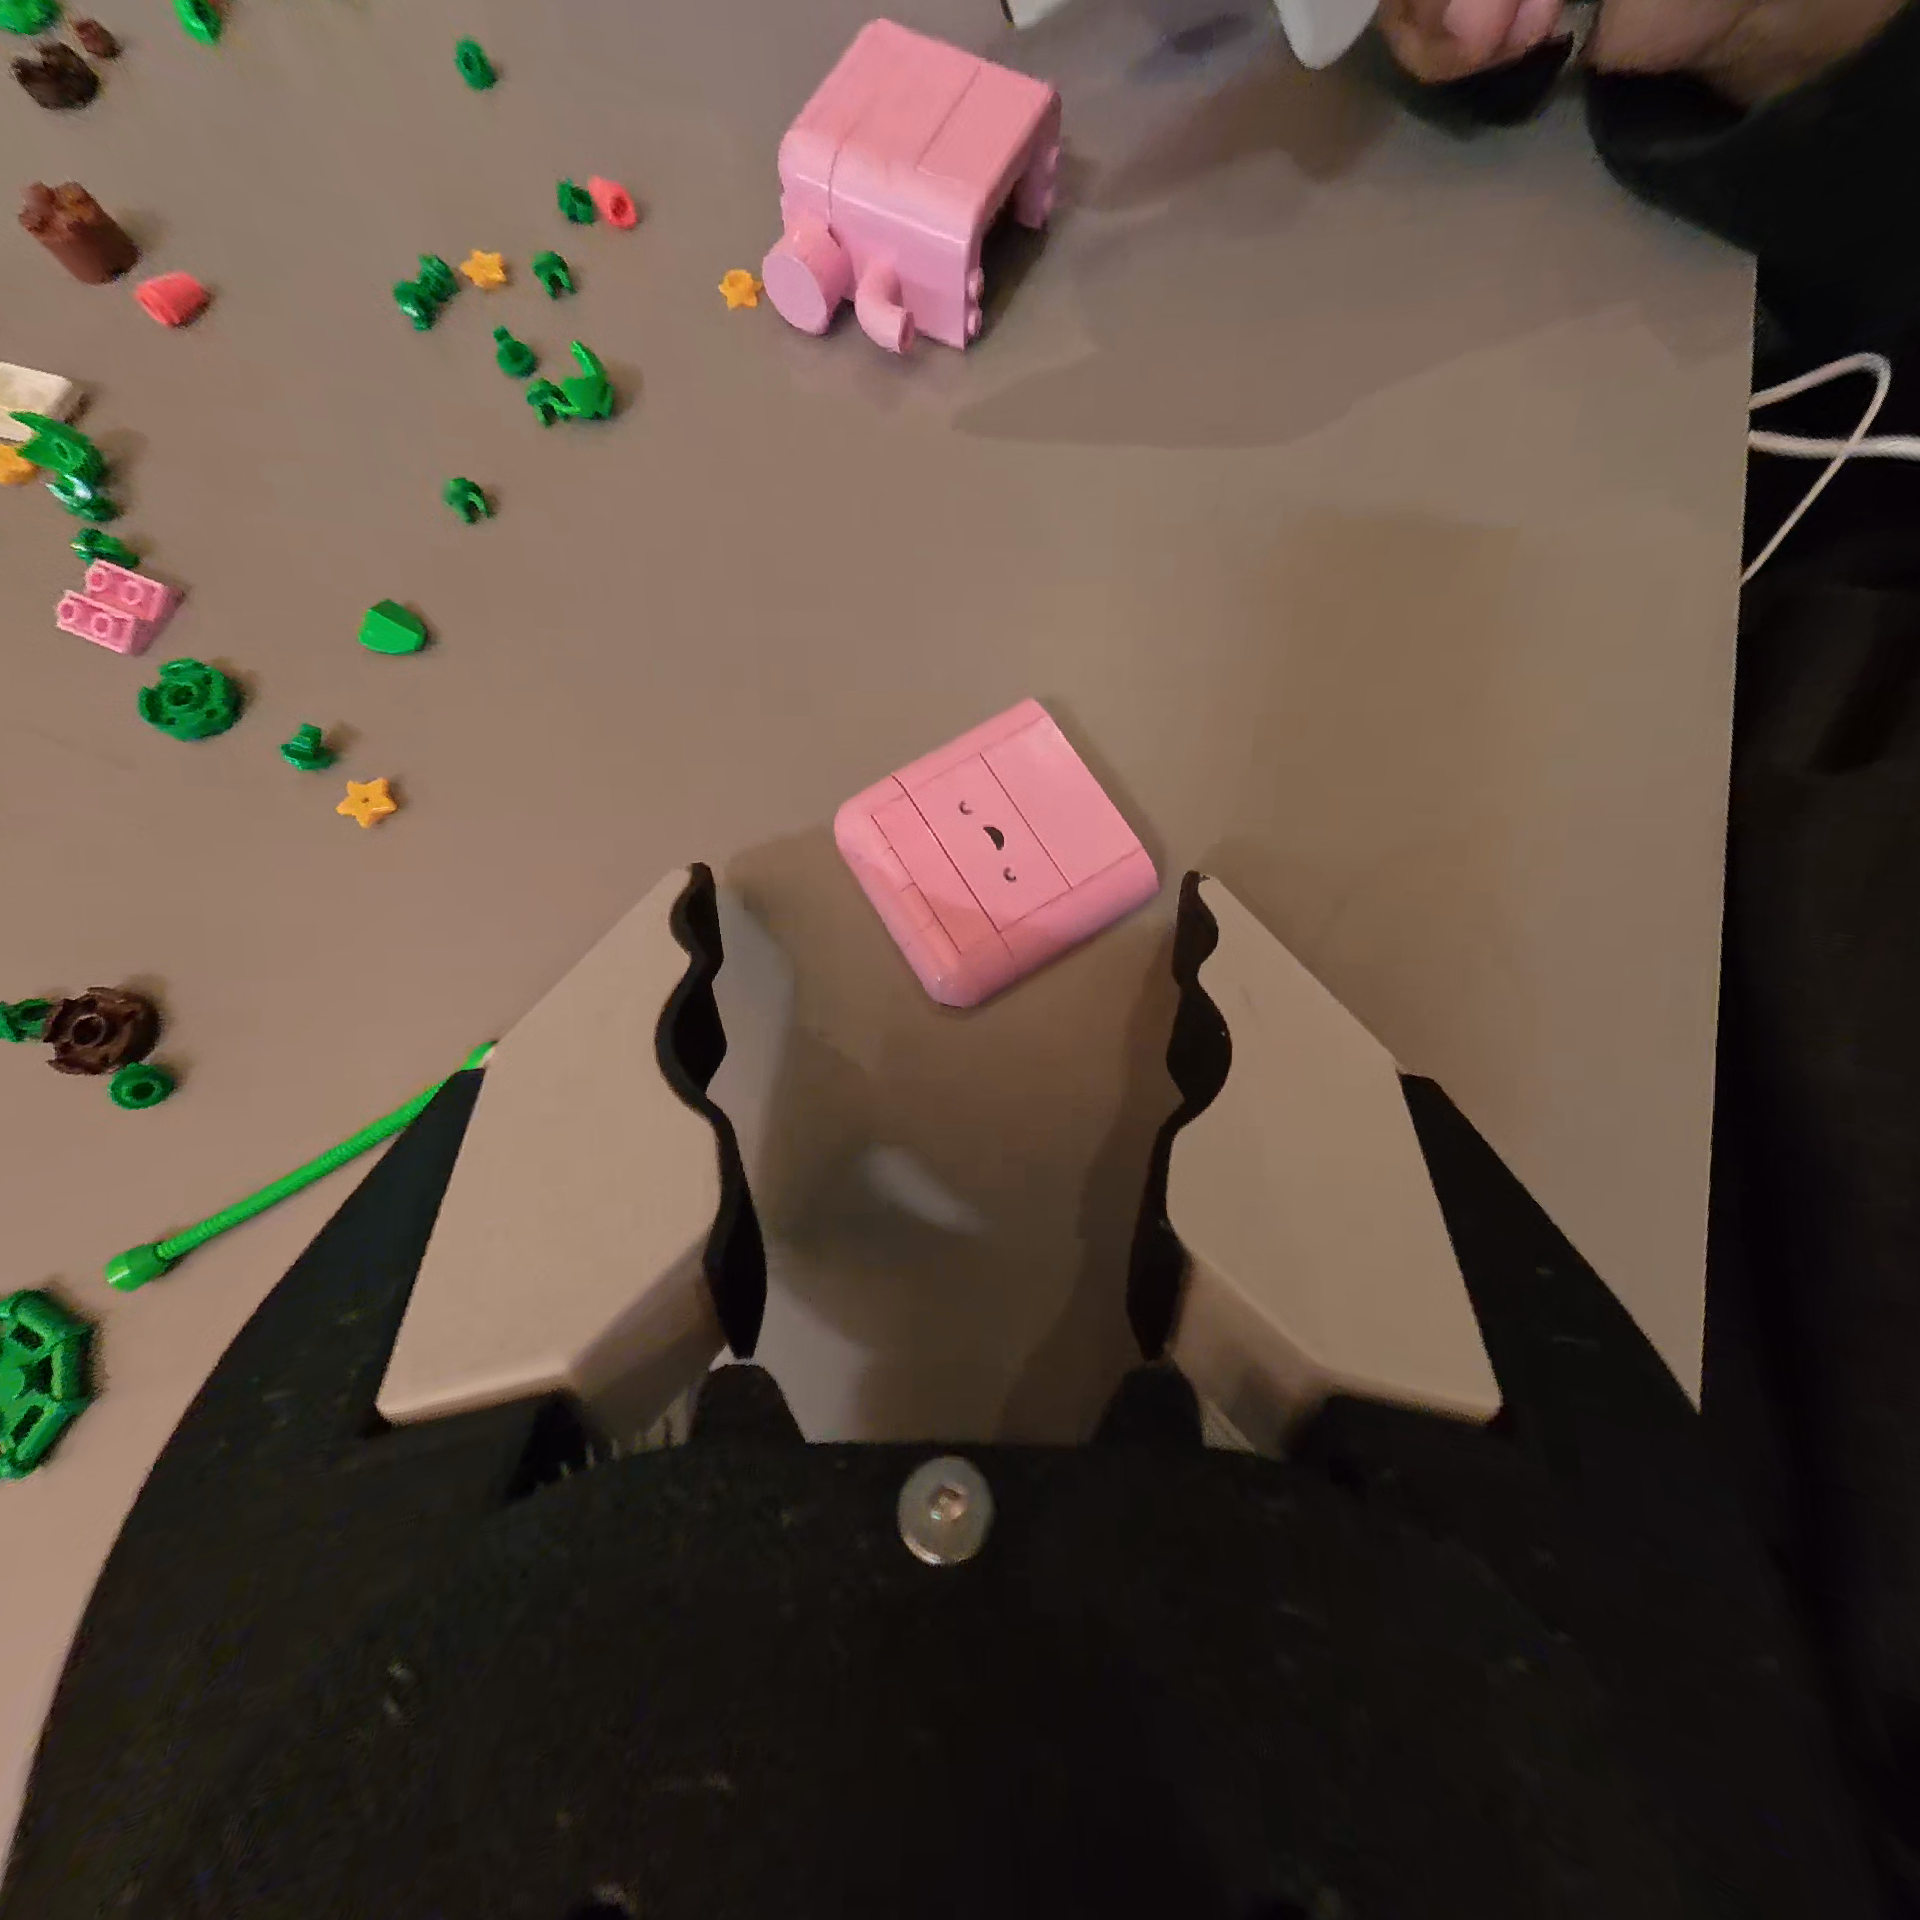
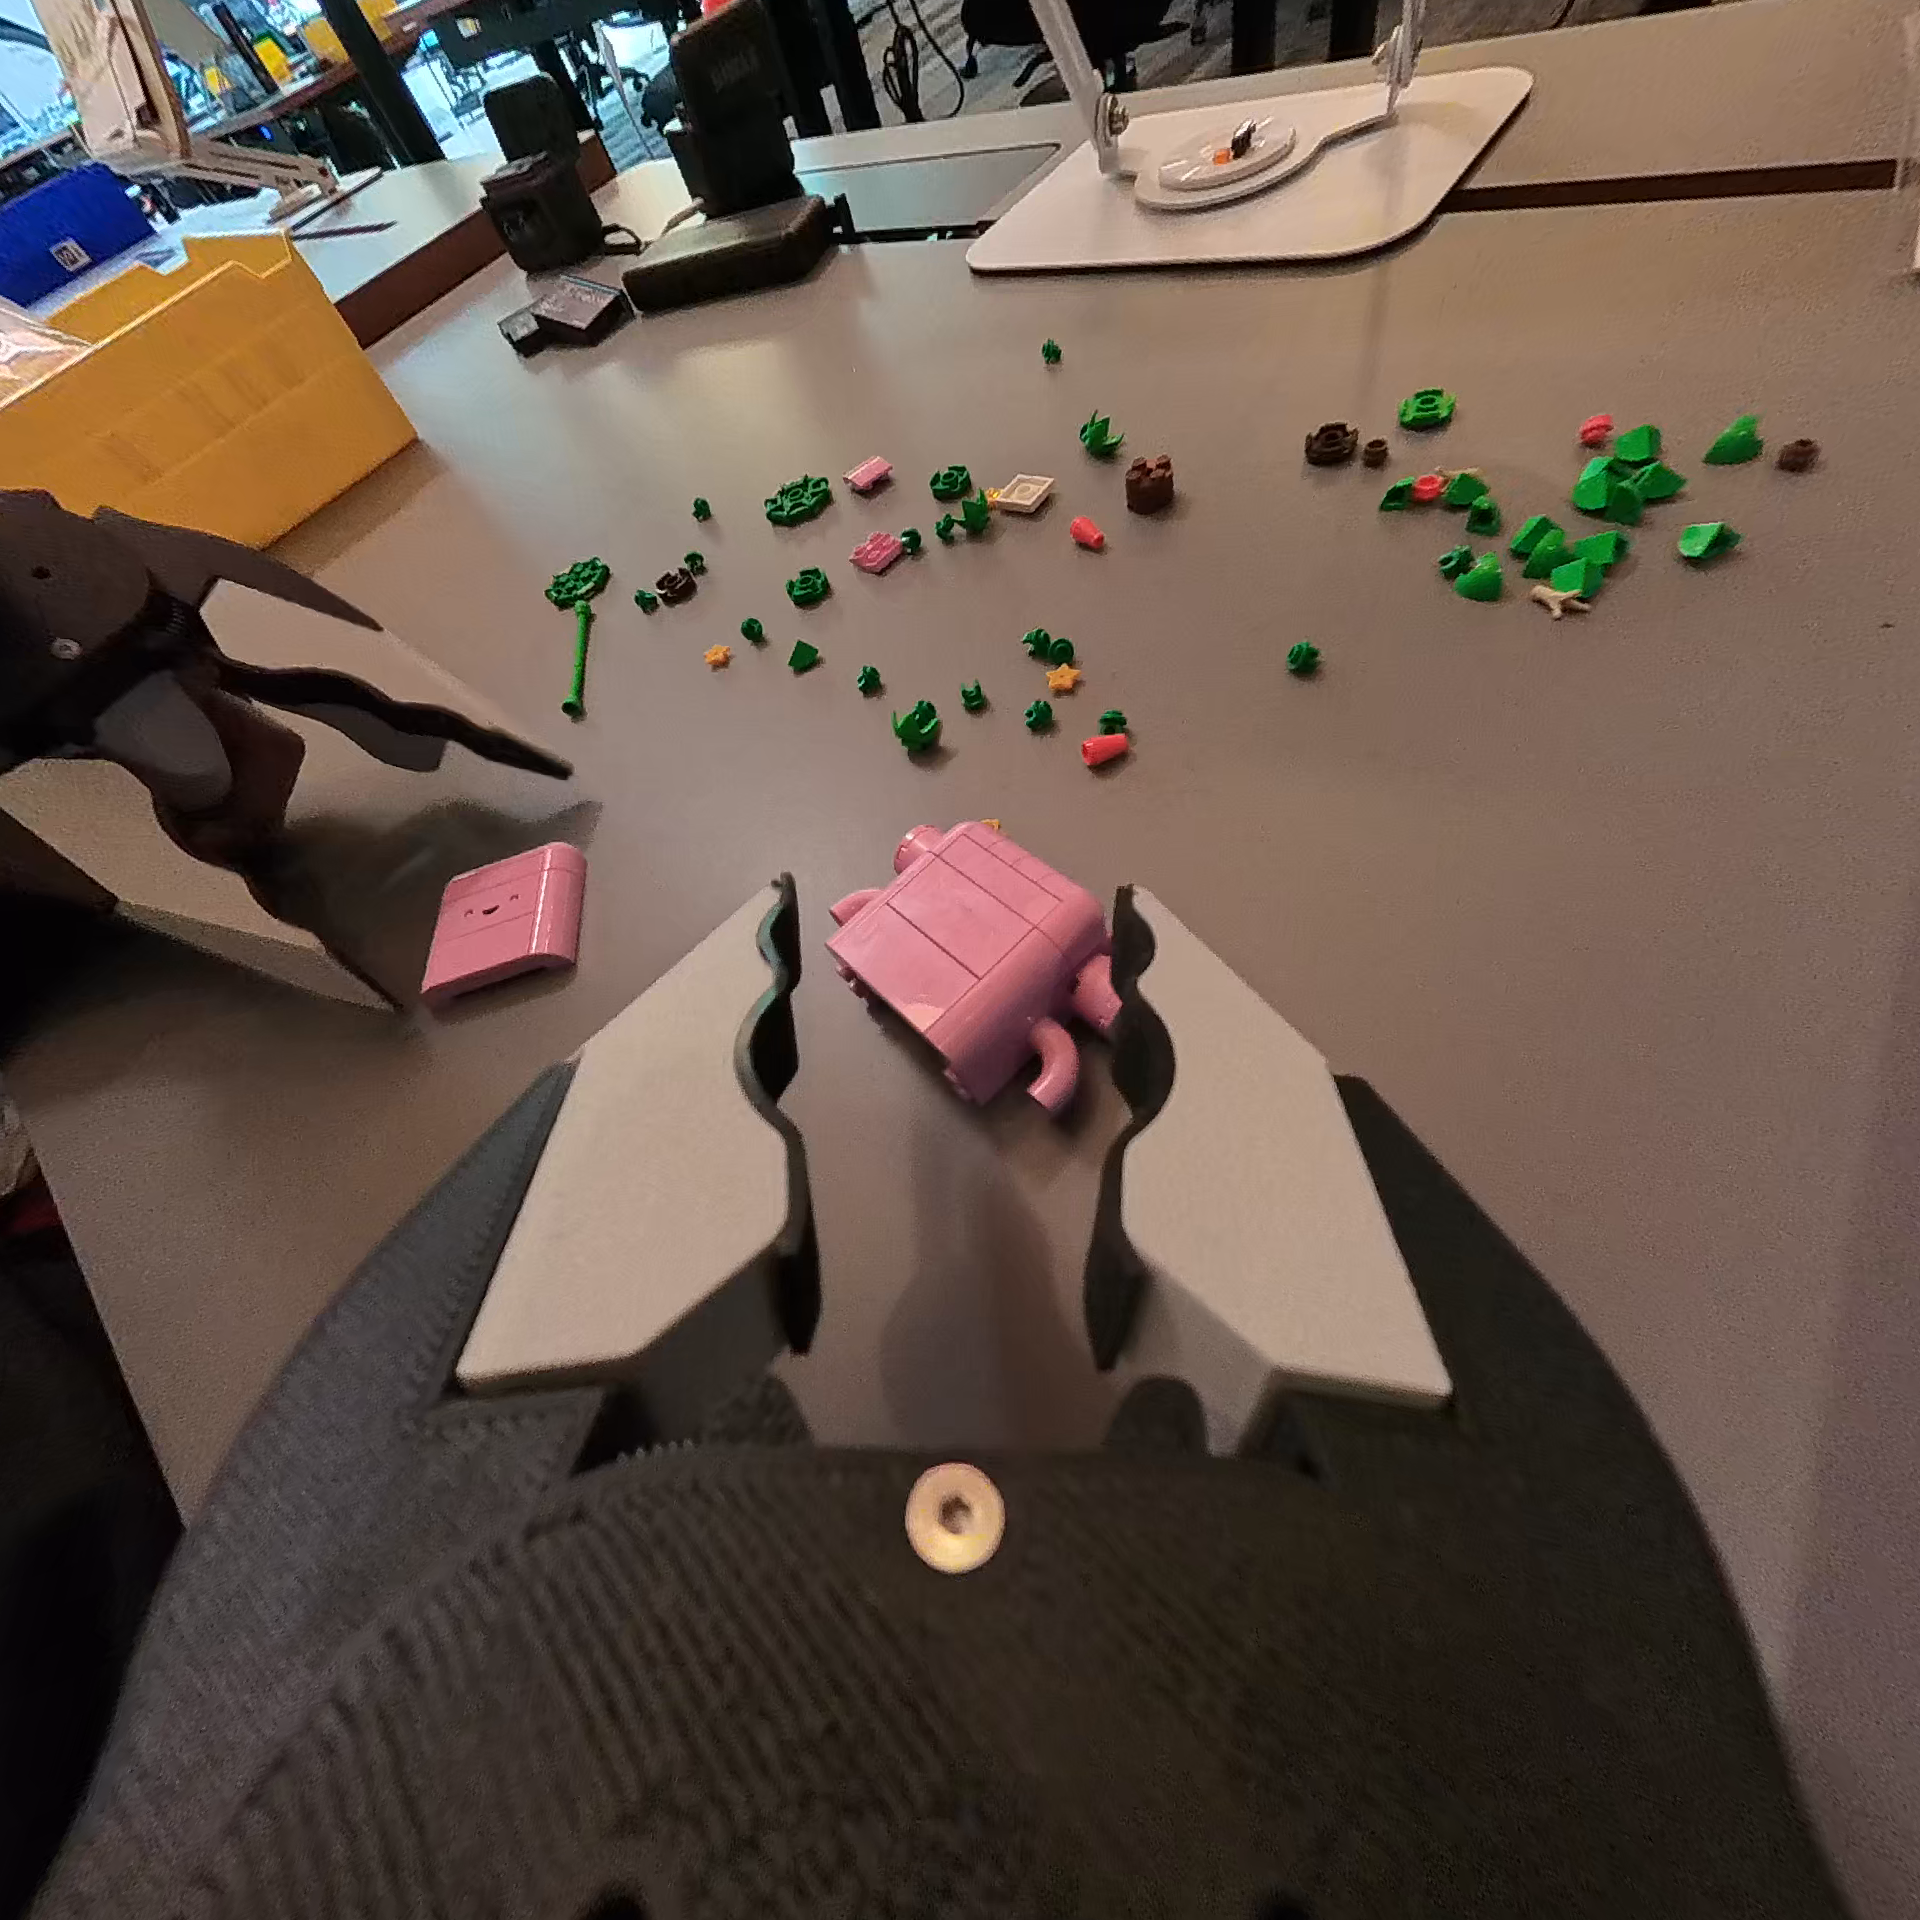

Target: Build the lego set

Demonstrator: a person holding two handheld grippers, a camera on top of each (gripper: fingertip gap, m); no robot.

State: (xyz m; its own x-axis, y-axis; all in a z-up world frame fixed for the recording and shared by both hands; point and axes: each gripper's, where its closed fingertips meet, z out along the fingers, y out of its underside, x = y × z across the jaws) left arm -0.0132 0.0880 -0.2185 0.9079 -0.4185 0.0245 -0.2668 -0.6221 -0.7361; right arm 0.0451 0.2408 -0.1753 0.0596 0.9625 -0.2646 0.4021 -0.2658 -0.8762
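Pink is what jumps out in the left wrist view: a flat pink face panel point(image 1: 995, 852) is seen lying face-up on the grey worktop point(image 1: 1351, 623), not far from its right edge. The left gripper point(image 1: 945, 883) is held just short of it, jaws wide apart, nothing between them, and the panel sits just past the fingertips without being touched. Farther up, toward the far edge, the boxy pink lego body point(image 1: 914, 177) is found tipped on its side, little round feet pointing this way, with an orange star piece point(image 1: 740, 288) right beside it. Loose green pieces point(image 1: 499, 343) are scattered across the left part of the worktop, along with a brown cylinder point(image 1: 75, 231) and a long green stem point(image 1: 281, 1184) near the left edge.

Over in the right wrist view, the same pink lego body point(image 2: 966, 956) is framed between the fingertips of the right gripper point(image 2: 951, 899). Its jaws are spread too, nothing clamped; the right fingertip looks very close to one pink foot, but contact can't be told. The face panel point(image 2: 509, 920) is seen off to the left, flat on the worktop point(image 2: 1455, 935), with the left gripper point(image 2: 457, 873) hovering beside it. More green bits point(image 2: 1590, 520) are piled toward the far right, and a yellow bin point(image 2: 208, 405) is parked at the far left edge.
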